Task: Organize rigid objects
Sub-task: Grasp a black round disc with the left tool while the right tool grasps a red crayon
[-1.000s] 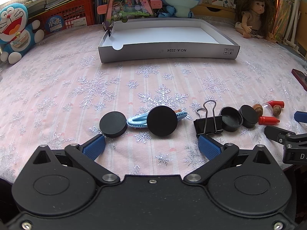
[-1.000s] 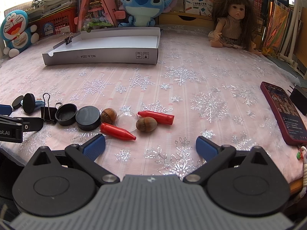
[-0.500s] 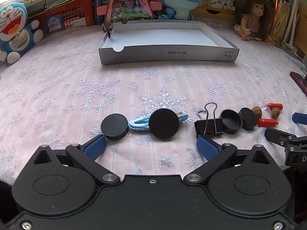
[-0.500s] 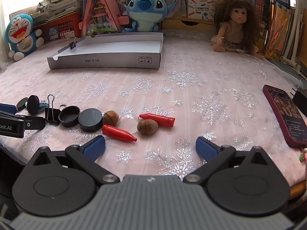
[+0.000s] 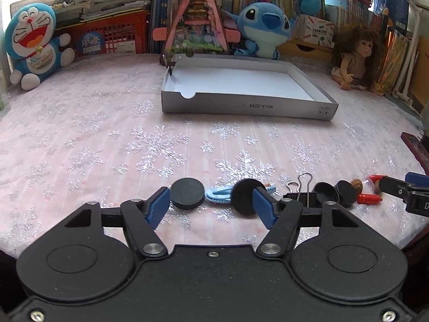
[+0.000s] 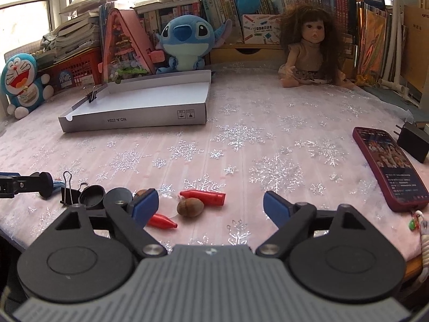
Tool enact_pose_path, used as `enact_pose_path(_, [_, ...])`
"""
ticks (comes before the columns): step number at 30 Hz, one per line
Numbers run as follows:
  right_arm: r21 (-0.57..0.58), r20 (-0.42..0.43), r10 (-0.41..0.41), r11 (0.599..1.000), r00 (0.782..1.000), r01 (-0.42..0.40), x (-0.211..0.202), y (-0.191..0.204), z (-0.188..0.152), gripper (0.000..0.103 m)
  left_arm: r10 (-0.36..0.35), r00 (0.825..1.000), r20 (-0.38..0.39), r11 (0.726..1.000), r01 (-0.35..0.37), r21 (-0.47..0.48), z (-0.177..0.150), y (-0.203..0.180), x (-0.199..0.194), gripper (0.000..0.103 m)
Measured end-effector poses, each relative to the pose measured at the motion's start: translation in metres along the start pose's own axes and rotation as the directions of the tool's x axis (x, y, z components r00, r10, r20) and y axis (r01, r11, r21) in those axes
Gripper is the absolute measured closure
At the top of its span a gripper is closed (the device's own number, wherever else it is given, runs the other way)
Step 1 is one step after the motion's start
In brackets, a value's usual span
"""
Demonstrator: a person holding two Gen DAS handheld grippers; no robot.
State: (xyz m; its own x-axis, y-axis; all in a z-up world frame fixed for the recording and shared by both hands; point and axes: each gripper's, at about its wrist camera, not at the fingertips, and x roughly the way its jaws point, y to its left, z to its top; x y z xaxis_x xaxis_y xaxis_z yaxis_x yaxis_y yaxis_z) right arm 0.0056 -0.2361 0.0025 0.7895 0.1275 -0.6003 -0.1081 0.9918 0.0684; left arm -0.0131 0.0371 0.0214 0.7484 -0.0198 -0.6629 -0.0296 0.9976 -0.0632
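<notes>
Along the near edge of the pink cloth lie two black discs with a blue hair clip between them. To their right sit a black binder clip and two black caps. My left gripper hangs just before the discs with its jaws closing around them, and the pads do not clearly press. My right gripper is closing too, still wide. An acorn and two red crayon-like pieces lie between its fingers, untouched. The shallow white box stands empty farther back.
A small binder clip is clipped on the box's far left corner. A red phone and a black charger lie at the right. Plush toys, a doll and books line the back edge.
The left jaws have narrowed a lot, coming in beside the two discs, and that gripper has lifted and pulled back a little. The right jaws have narrowed slightly.
</notes>
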Motion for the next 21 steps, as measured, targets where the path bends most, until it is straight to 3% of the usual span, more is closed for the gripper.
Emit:
enact_pose_path(5, [0.002, -0.007, -0.024, 1.000, 1.000, 0.024, 0.003, -0.001, 0.002, 0.019, 0.052, 0.998, 0.020, 0.998, -0.052, 0.030, 0.001, 0.003, 0.001, 0.053])
enact_pose_path(11, [0.002, -0.043, -0.041, 0.999, 0.998, 0.042, 0.009, 0.002, 0.003, 0.029, 0.078, 0.997, 0.027, 0.995, -0.079, 0.053, -0.002, 0.006, 0.005, 0.055])
enact_pose_path(18, [-0.012, -0.071, -0.049, 0.999, 0.996, 0.048, 0.017, 0.009, 0.006, 0.034, 0.064, 0.998, 0.023, 0.997, -0.065, 0.050, -0.005, 0.010, 0.013, 0.056])
enact_pose_path(21, [-0.003, -0.091, -0.056, 0.998, 0.994, 0.056, 0.022, 0.009, 0.008, 0.041, 0.062, 0.998, 0.022, 0.997, -0.063, 0.046, -0.005, 0.011, 0.014, 0.056])
